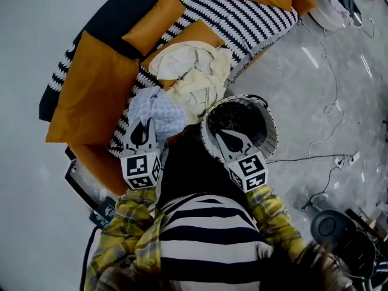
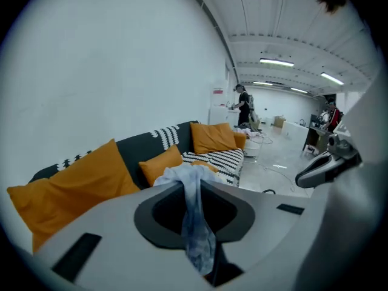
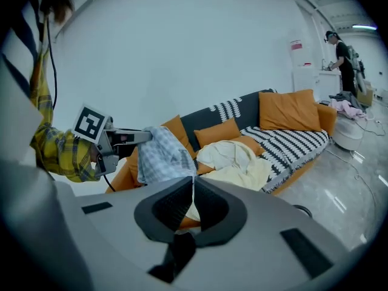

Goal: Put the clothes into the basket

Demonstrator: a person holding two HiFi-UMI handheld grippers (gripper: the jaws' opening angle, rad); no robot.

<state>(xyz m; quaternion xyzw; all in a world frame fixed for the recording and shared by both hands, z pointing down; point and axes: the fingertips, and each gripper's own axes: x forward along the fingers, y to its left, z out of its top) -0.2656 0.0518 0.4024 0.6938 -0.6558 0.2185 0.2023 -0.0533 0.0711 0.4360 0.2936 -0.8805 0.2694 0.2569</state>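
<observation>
My left gripper [image 1: 143,132] is shut on a pale blue checked garment [image 1: 159,111], which hangs bunched above the sofa's front edge. In the left gripper view the same cloth [image 2: 195,217] drapes down between the closed jaws of that gripper [image 2: 193,177]. A pile of cream and pale yellow clothes [image 1: 195,71] lies on the sofa seat. The round basket [image 1: 270,125], dark inside with a black-and-white rim, stands on the floor by the sofa. My right gripper [image 1: 233,139] hovers over the basket's near rim, shut and holding nothing; its tips [image 3: 193,179] meet. The right gripper view shows the lifted garment [image 3: 160,153].
The dark sofa [image 1: 109,17] carries orange cushions [image 1: 91,93] and a black-and-white striped throw [image 1: 242,17]. Cables and a power strip [image 1: 347,159] trail over the grey floor to the right. A dark round device [image 1: 330,226] sits at bottom right. A person [image 3: 343,56] stands far back.
</observation>
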